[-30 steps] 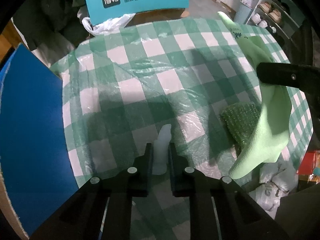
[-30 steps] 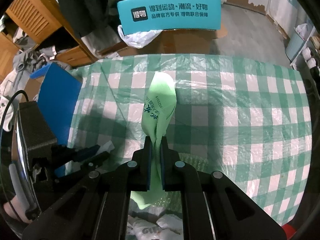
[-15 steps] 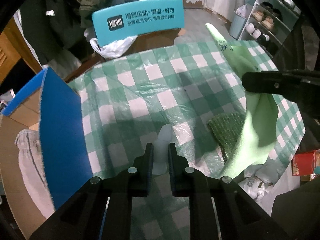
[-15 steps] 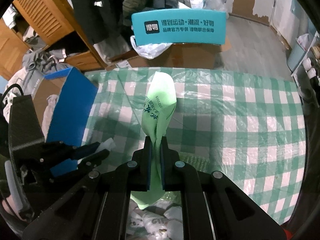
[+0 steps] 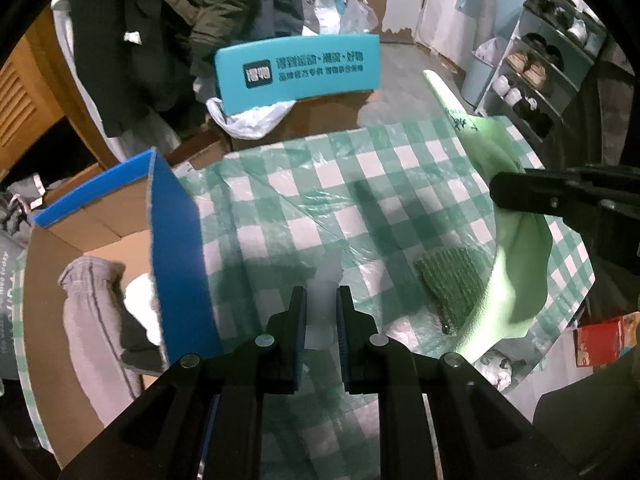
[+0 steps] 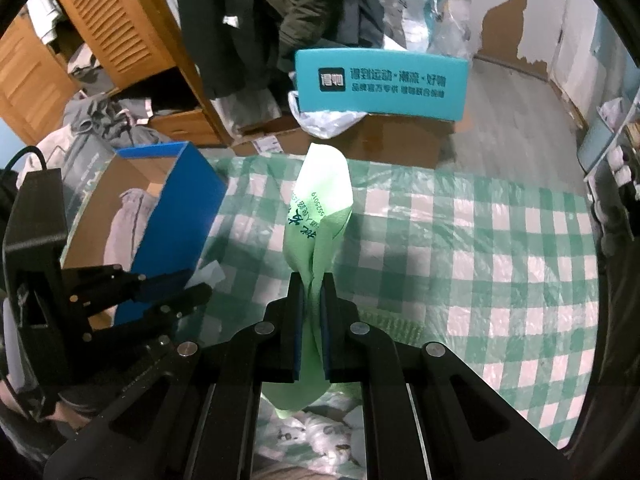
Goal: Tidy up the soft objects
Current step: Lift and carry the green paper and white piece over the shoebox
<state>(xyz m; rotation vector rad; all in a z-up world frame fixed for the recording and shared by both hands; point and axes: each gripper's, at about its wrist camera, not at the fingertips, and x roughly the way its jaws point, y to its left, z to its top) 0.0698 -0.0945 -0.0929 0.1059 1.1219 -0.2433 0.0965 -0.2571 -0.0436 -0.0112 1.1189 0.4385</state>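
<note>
Over the green-and-white checked tablecloth point(image 5: 320, 184), both grippers hang above the table, pointing steeply down.

Left gripper point(image 5: 322, 300): jaws narrow, clamped on a pale, translucent whitish piece point(image 5: 327, 276). Its tip sticks up just past the fingertips. Material unclear from the blur, could be thin cloth or film. In the right wrist view the same gripper shows at lower left, pale piece point(image 6: 208, 274) poking out of its tips.

Right gripper point(image 6: 310, 292): jaws narrow, pinching a light green cloth point(image 6: 320, 216) with dark printed characters on it. Cloth stands up above the pads in a folded cone and hangs down below them as well. From the left wrist view the right gripper's finger point(image 5: 532, 196) crosses the cloth point(image 5: 520, 272), which drapes down, lifted off the table.

Dark green knitted piece point(image 5: 450, 280) lies flat on the tablecloth, right next to the hanging green cloth; can't tell if they touch.

Cardboard box with blue outer walls point(image 5: 176, 248) sits at the left edge of the table. Inside: grey garment with an elastic waistband point(image 5: 88, 304), plus something white point(image 5: 138, 300) and something dark beside it.

Background: teal sign with white lettering point(image 5: 300, 68) behind the table, white plastic bag point(image 5: 248, 118) under it, dark jackets point(image 6: 280, 8) hanging, shoe rack point(image 5: 536, 68) at right.
</note>
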